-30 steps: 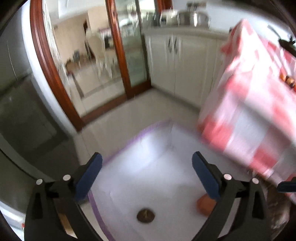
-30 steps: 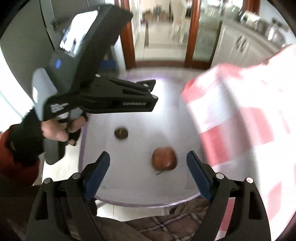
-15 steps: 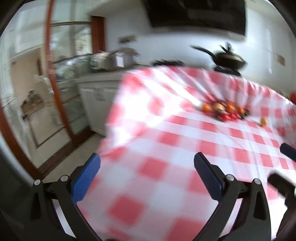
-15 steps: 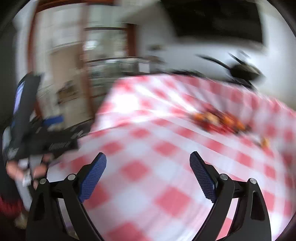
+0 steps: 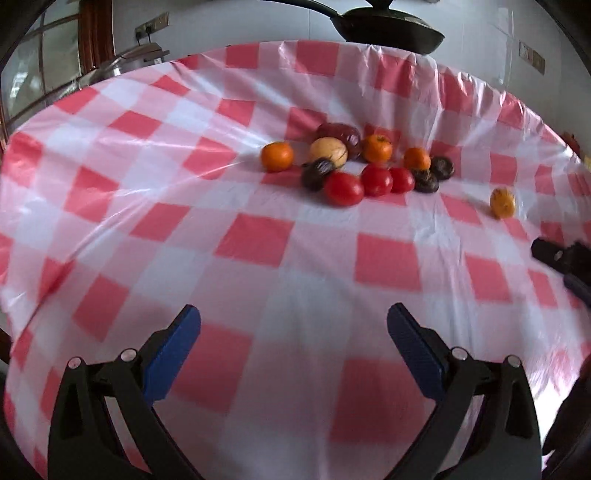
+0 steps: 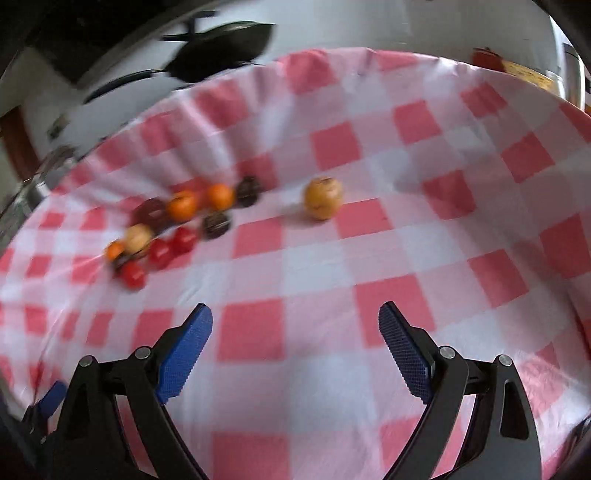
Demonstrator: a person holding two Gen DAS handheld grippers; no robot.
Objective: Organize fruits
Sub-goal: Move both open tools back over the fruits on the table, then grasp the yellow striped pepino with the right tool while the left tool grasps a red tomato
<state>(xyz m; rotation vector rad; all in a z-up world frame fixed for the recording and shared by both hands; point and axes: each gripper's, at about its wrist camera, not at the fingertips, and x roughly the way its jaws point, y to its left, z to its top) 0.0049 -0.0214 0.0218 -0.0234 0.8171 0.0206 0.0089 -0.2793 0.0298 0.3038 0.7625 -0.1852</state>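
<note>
A cluster of fruit lies on the red-and-white checked tablecloth (image 5: 258, 240): three oranges (image 5: 277, 156), three red tomatoes (image 5: 343, 188), dark wrinkled fruits (image 5: 316, 173), a pale round fruit (image 5: 328, 150) and a dark red one (image 5: 340, 133). A lone yellow-orange fruit (image 5: 502, 202) sits apart to the right. My left gripper (image 5: 293, 339) is open and empty, well short of the cluster. In the right wrist view the cluster (image 6: 181, 229) lies far left and the lone fruit (image 6: 323, 197) ahead. My right gripper (image 6: 295, 336) is open and empty.
A black pan (image 5: 388, 27) stands beyond the table's far edge. A wooden door frame (image 5: 99, 33) and steel pots (image 5: 140, 55) are at the far left. The other gripper's dark tip (image 5: 561, 254) shows at the right edge of the left wrist view.
Both grippers swung up from a white sheet on the floor, where an apple and a small dark fruit lay, to above the checked table. Both stay open and empty.
</note>
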